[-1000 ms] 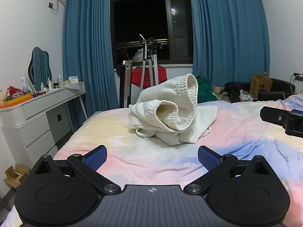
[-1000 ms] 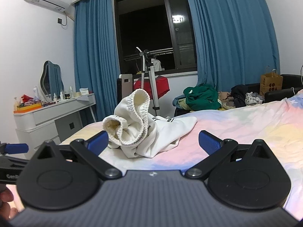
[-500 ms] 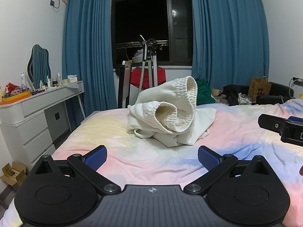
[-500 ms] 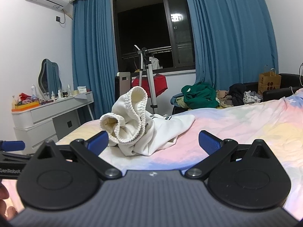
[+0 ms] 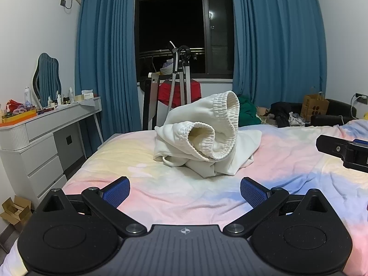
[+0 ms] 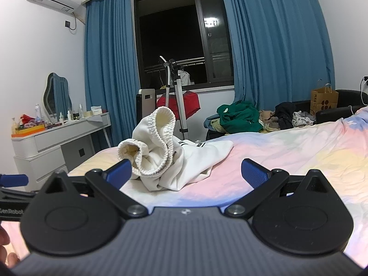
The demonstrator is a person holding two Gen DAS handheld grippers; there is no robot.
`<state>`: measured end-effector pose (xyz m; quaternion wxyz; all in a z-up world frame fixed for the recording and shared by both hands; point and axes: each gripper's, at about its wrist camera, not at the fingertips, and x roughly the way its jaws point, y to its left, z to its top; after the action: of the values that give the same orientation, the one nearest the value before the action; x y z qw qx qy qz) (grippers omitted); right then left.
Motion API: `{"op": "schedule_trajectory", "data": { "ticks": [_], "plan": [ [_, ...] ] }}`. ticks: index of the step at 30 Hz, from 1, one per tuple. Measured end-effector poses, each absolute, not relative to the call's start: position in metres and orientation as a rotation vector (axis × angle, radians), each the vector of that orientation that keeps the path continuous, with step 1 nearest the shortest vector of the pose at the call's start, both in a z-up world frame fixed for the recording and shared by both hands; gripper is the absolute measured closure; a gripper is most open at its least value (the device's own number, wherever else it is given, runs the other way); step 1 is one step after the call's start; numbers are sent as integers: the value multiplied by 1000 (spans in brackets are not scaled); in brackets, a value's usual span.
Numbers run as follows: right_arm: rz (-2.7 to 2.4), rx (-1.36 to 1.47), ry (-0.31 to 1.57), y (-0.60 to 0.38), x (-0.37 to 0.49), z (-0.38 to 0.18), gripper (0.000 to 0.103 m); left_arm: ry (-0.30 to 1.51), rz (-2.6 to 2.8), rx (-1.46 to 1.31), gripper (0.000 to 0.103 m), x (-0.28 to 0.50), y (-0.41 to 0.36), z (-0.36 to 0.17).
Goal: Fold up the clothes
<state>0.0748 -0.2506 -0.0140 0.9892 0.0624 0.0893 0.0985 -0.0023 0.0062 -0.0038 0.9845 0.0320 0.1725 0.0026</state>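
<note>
Clothes to fold come down to one white garment (image 5: 207, 142), but nearest in each view is a tool: the left tool (image 5: 185, 192) and the right tool (image 6: 186, 174) both gape wide, holding nothing. Beyond them the garment sits crumpled on the bed (image 5: 142, 184), a ribbed elastic band (image 5: 226, 124) curling up on top. It looks soft, light and floppy; that thicker band seems the surest place to pinch.
</note>
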Motion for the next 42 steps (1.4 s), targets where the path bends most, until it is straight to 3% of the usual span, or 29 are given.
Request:
{"op": "schedule_trajectory", "data": {
  "ticks": [24, 42],
  "plan": [
    [200, 163, 196, -257, 71, -8, 0, 434, -2, 29, 0, 25, 14, -22],
    [157, 371, 289, -299, 110, -32, 0, 438, 68, 110, 11, 229, 7, -36]
  ]
}}
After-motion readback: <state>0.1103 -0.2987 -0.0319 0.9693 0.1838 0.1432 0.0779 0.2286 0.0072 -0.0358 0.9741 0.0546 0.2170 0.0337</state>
